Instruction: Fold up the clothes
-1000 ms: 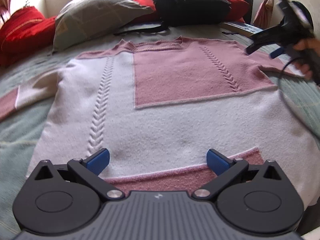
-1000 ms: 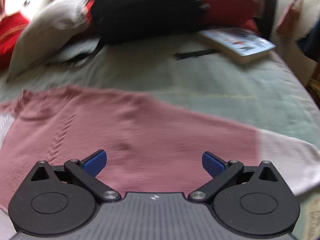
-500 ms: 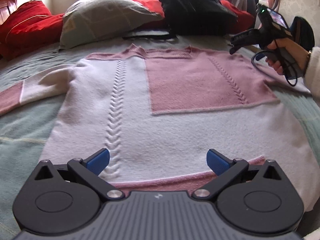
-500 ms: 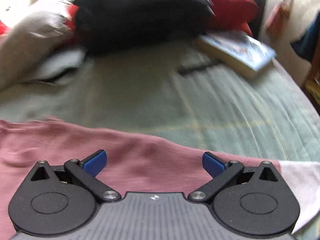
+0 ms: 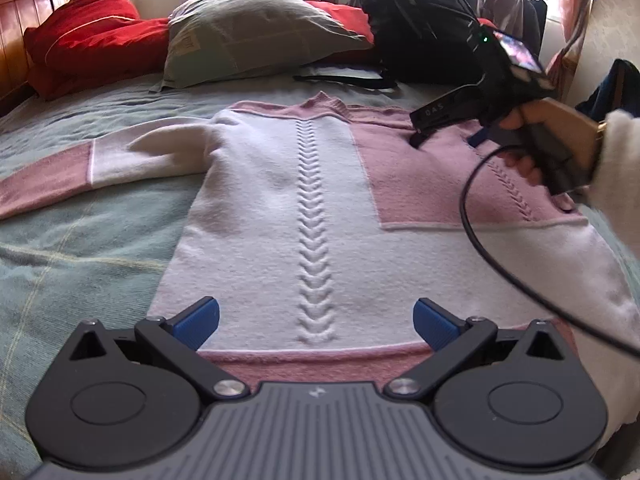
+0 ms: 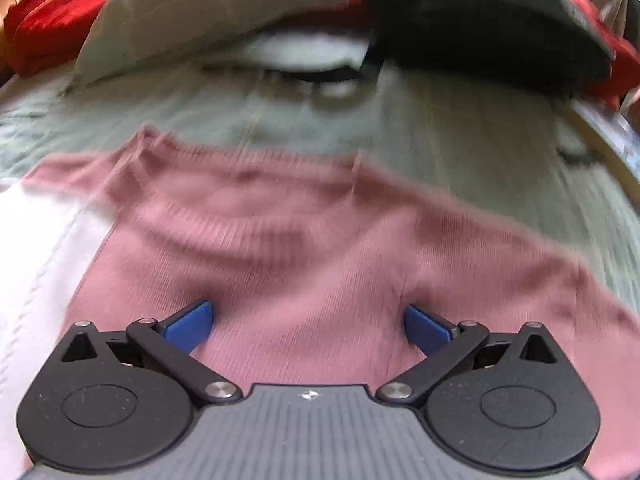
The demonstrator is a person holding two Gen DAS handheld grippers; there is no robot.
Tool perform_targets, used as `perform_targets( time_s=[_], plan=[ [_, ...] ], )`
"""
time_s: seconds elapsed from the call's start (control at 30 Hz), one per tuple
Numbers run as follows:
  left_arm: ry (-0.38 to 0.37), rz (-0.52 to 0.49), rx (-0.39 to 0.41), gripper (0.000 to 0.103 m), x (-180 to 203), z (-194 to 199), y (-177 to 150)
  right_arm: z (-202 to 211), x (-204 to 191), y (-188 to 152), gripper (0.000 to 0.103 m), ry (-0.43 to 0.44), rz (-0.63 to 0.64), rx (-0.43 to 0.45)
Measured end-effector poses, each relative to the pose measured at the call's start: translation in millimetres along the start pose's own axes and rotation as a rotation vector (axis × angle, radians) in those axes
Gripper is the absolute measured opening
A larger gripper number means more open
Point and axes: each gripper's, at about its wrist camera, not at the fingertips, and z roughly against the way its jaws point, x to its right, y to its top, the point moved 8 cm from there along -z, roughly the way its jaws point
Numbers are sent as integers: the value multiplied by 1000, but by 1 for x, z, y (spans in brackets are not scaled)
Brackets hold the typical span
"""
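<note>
Pink-and-white sweater point(image 5: 320, 208) lies flat, spread across the frame centre on the green bedspread point(image 5: 80, 240), one sleeve point(image 5: 92, 168) stretched to the left edge. Left gripper point(image 5: 316, 320) at bottom centre over the hem, jaws wide apart, holding nothing. Right gripper point(image 6: 308, 322) over the pink shoulder area, jaws spread, empty; right wrist view is blurred. Grey pillow point(image 5: 248, 32), red cushions point(image 5: 92, 32) and black backpack point(image 5: 416, 32) along the top.

Fuzzy knit sweater point(image 5: 280, 216); matt woven bedspread point(image 5: 80, 240)
</note>
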Motion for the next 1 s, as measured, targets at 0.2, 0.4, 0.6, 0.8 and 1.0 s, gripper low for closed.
perform_targets(
  time_s=[0.2,0.4,0.6,0.8,1.0],
  plan=[
    [-7,-2,2,102,-3,0,6,10,20,21,103,37,-80,33],
    [34,-75,-27,102,-3,5,21,93,33,-31,103,42,28,49],
    [-92,-69,-27,102,21,-2,70,143,40,-115,103,6,139,76],
    [-250,-34,-54,102,62,-60,129,144,16,-154,103,42,134,108],
    [-231,112,-91,102,24,-161,173,138,10,-165,103,91,120,116]
  ],
)
